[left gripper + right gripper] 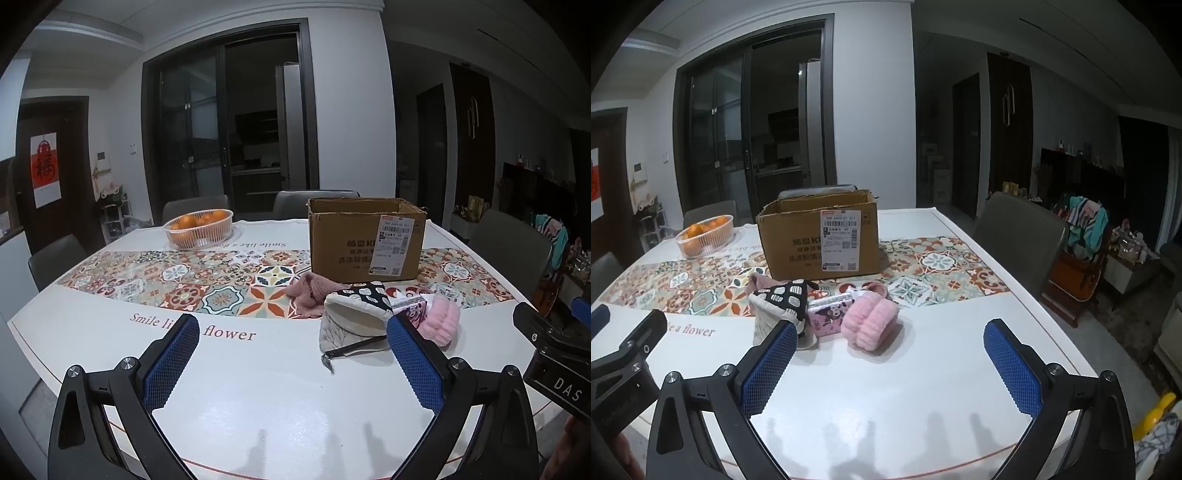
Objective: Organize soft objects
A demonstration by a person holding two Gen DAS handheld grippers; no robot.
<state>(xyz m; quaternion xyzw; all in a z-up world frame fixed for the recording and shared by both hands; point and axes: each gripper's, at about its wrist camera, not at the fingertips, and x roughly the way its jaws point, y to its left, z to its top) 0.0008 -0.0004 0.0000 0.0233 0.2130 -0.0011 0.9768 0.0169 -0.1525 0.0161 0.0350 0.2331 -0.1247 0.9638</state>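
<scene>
A heap of soft things lies in front of an open cardboard box (364, 240) (820, 240): a dusty-pink knit piece (312, 293) (759, 280), a black-and-white patterned pouch (356, 312) (783, 299), a small pink printed pack (829, 315) and a fluffy pink item (441, 321) (870, 321). My left gripper (291, 326) is open and empty, low over the table, left of the heap. My right gripper (892, 332) is open and empty, just short of the fluffy pink item.
A basket of oranges (199, 227) (705, 236) stands at the table's far left. The table (258, 387) has a tiled-pattern runner across it. Grey chairs (1019, 236) stand around it. Each gripper shows at the edge of the other's view.
</scene>
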